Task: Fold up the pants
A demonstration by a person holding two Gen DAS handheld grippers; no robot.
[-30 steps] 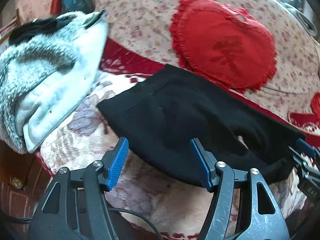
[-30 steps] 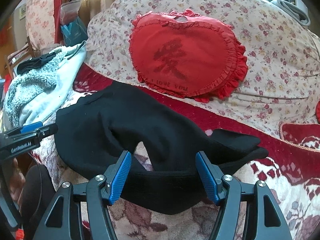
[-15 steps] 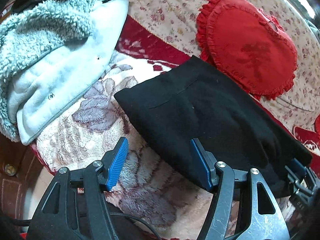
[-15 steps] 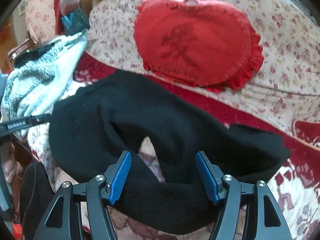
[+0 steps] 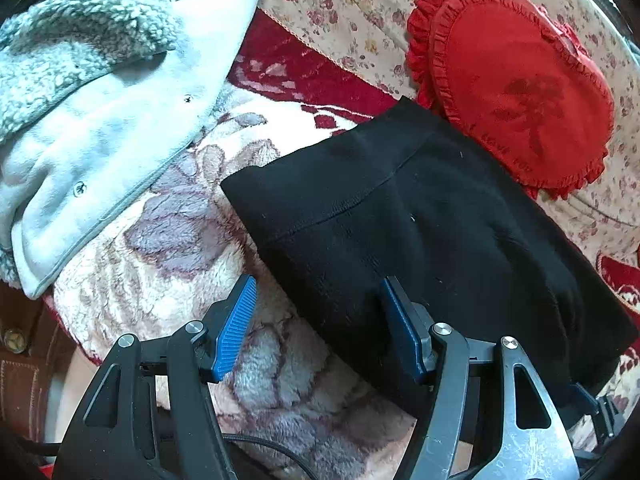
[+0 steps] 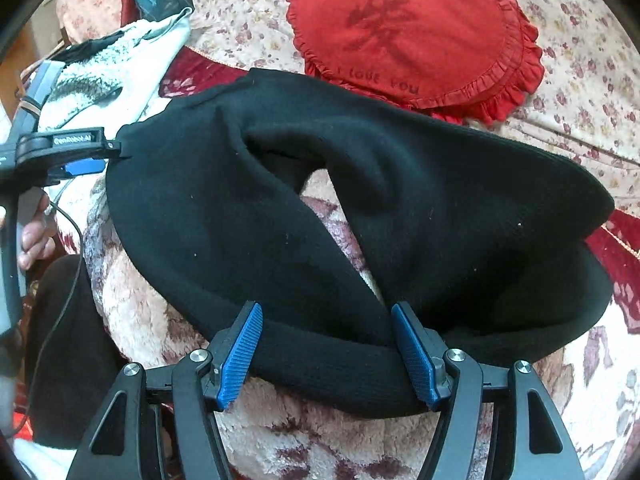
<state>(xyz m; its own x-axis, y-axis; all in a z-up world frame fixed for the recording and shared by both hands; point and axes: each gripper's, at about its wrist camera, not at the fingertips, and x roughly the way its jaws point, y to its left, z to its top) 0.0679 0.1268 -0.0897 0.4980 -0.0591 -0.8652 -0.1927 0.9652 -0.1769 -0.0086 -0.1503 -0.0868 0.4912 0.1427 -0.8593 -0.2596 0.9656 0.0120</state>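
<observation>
Black pants [image 5: 420, 216] lie flat on a flowered plush blanket [image 5: 168, 240], waistband toward the left. In the right wrist view the pants [image 6: 240, 208] show two legs parted by a gap of blanket. My left gripper [image 5: 318, 284] is open just above the near waist edge, with its right pad over the cloth and its left pad over the blanket. It also shows as the left gripper [image 6: 86, 160] at the pants' left corner. My right gripper [image 6: 327, 310] is open and straddles the thick near edge of the legs without pinching it.
A pale fleece jacket [image 5: 100, 100] lies at the far left. A red heart cushion [image 6: 404, 28] rests on a flowered quilt [image 5: 352, 4] behind the pants. A person's hand [image 6: 34, 236] holds the left tool. The right gripper's tip [image 5: 592, 408] shows at the lower right.
Both grippers have come down and closer to the pants. The left one has shifted toward the waistband corner. Neither pair of jaws has changed, and the pants lie as before.
</observation>
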